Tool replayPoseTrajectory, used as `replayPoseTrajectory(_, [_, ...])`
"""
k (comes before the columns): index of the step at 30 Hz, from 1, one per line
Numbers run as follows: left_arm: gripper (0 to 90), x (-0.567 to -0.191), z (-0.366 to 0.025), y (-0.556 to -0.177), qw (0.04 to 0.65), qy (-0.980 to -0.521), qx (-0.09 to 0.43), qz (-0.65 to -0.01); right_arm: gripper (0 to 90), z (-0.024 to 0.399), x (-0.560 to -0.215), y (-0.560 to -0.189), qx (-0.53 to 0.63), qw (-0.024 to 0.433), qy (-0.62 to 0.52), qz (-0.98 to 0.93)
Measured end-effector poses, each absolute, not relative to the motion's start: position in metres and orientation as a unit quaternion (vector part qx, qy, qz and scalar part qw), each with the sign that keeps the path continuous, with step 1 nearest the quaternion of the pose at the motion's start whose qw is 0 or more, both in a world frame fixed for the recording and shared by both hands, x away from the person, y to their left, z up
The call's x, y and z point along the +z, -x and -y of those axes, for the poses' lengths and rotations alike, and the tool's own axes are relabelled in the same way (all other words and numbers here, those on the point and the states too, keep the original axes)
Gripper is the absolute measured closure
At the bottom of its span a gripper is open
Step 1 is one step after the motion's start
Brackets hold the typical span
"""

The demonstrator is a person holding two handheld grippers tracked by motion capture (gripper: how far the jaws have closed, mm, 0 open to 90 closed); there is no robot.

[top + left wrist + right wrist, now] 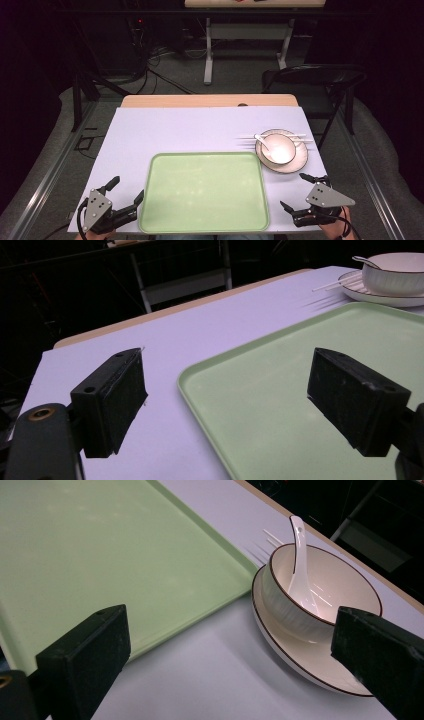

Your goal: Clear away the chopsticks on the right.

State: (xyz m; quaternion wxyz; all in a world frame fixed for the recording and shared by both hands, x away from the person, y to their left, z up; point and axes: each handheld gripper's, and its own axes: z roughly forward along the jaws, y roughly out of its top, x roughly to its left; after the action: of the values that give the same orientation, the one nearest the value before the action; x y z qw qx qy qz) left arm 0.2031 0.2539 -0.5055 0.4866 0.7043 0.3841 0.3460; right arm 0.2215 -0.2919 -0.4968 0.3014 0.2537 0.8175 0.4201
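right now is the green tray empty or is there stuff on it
Empty. The tray shows bare green from rim to rim; the bowl, with its spoon, sits on a plate beside the tray.

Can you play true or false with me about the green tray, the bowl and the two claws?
1. The flat pale green plastic tray has nothing on it. True.
2. The round white bowl with a dark rim sits on the tray. False: it sits on a round white plate beside the tray's far right corner.
3. A white spoon rests inside the bowl. True.
4. The left claw is shut tight. False: its jaws stand wide apart, holding nothing.
5. The right claw holds the bowl. False: it is open, on the near side of the plate, touching nothing.
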Motion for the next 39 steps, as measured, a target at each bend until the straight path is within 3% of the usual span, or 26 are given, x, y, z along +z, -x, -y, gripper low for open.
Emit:
replayPoseTrajectory(18, [15.4, -0.505, -0.253, -0.204, 0.485, -0.706, 0.344, -0.384, 0.0, 0.293, -0.475, -0.234, 0.395, 0.279, -0.280, -0.829])
replayPoseTrajectory(39, [15.4, -0.506, -0.253, -0.205, 0.487, -0.705, 0.343, -0.385, 0.0, 0.299, -0.430, -0.316, 0.318, 0.254, -0.298, -0.864])
